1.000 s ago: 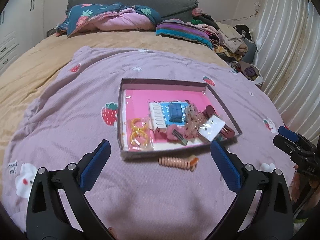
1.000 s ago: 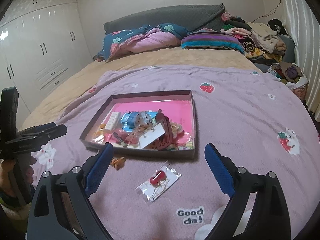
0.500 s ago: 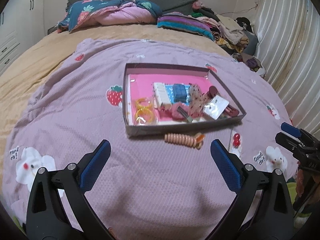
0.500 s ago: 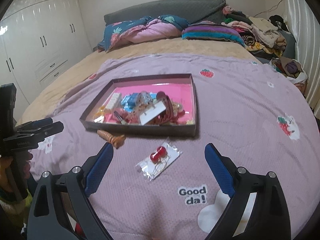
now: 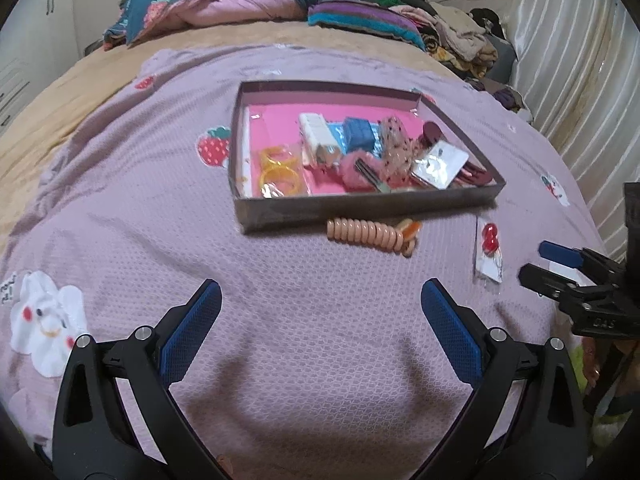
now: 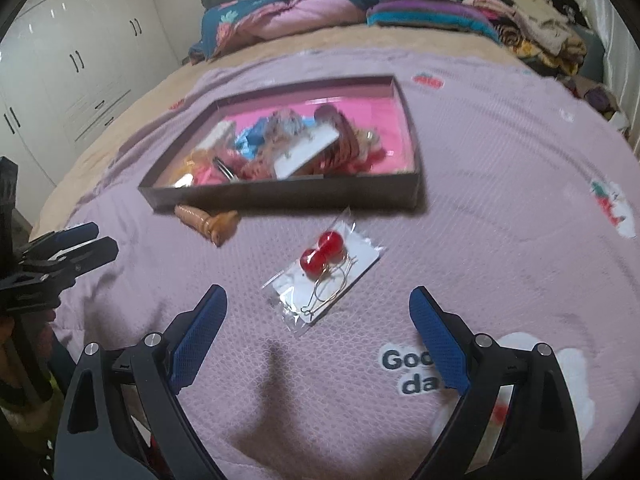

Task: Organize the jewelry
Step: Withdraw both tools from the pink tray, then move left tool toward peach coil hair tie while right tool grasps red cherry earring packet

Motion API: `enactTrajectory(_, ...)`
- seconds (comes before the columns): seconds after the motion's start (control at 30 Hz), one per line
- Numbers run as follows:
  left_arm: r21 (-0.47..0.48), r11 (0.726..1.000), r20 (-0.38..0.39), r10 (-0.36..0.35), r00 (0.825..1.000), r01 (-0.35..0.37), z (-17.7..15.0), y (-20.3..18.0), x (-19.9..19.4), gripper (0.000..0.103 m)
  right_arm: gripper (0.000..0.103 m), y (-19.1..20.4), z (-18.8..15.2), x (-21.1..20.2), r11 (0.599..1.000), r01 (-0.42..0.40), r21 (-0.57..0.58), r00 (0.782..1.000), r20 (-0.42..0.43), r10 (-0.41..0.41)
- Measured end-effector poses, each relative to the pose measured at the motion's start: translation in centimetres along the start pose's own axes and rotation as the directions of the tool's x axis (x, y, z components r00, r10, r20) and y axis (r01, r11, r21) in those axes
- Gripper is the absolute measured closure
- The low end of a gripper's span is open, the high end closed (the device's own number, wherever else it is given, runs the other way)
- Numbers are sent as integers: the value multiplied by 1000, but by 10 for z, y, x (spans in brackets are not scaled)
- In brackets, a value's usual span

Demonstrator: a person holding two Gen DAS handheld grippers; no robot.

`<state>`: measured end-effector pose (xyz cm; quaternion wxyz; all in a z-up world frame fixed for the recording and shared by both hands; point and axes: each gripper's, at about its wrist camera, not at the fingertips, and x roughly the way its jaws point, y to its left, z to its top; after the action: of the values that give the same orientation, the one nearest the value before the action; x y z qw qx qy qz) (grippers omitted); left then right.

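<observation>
On the lilac quilted bedspread (image 6: 500, 200), both grippers hover low with fingers wide apart, holding nothing. Right gripper (image 6: 318, 312) faces the clear packet of red cherry earrings (image 6: 324, 268), just ahead of its fingertips. Left gripper (image 5: 320, 308) faces the peach spiral hair tie (image 5: 370, 232) beside the shallow dark box with pink lining (image 5: 360, 202).

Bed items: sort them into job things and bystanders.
Job: tray, cherry earrings packet, coiled hair tie, left gripper, right gripper, both open.
Lying about: folded quilt, clothes pile, wardrobe.
</observation>
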<state>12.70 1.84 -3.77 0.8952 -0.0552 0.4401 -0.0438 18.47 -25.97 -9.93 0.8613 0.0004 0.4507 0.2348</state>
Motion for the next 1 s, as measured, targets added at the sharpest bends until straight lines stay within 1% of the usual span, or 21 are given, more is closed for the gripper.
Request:
enactTrajectory(0.07,5,1000,-13,-7,1000,7,-2,-1,6,10,12,-2,-1,10,1000,0,8,1000,-22,0)
enactTrajectory(0.1,6,1000,-17,-11,1000,11,-3,-2,8,10,16,-4,0,17,1000,2,19,999,-41,-1)
enactTrajectory(0.2,11,1000,-24,-17,1000,17,-2,-4,15,10,20,-6,2,31,999,-12,43,998,-65,15)
enactTrajectory(0.27,13,1000,-29,-19,999,20,-1,-5,21,10,21,-4,6,37,999,-16,49,998,-61,19)
enactTrajectory(0.37,17,999,-33,-28,999,29,1,-8,27,10,27,-2,13,43,999,-15,47,999,-47,17)
enactTrajectory(0.4,20,999,-36,-32,999,33,2,-9,29,10,36,-1,15,45,999,-15,40,999,-44,17)
enactTrajectory(0.43,23,999,-37,-38,999,39,4,-11,32,10,41,1,16,45,999,-16,34,999,-44,18)
enactTrajectory(0.5,29,999,-39,-40,998,41,7,-15,38,10,60,3,19,46,1000,-25,14,999,-37,25)
enactTrajectory(0.63,36,998,-49,-54,997,56,13,-23,50,10,69,-1,21,39,999,-48,17,999,-18,48)
enactTrajectory(0.67,40,997,-55,-57,997,59,15,-25,55,10,75,-3,20,36,999,-50,17,999,-14,50)
enactTrajectory(0.8,30,997,-71,-63,995,65,20,-32,71,10,80,-7,19,25,999,-50,15,999,10,50)
enactTrajectory(0.9,21,999,-68,-43,997,44,22,-36,80,11,82,-11,18,17,998,-53,14,998,25,53)
enactTrajectory(0.93,19,999,-66,-35,997,37,22,-36,82,16,82,-12,18,14,998,-58,15,998,30,57)
enactTrajectory(0.97,16,1000,-63,-20,998,21,23,-37,84,19,82,-13,18,11,998,-59,13,998,34,58)
enactTrajectory(1.0,15,1000,-60,-11,998,12,24,-37,84,27,82,-13,17,9,998,-60,13,998,37,59)
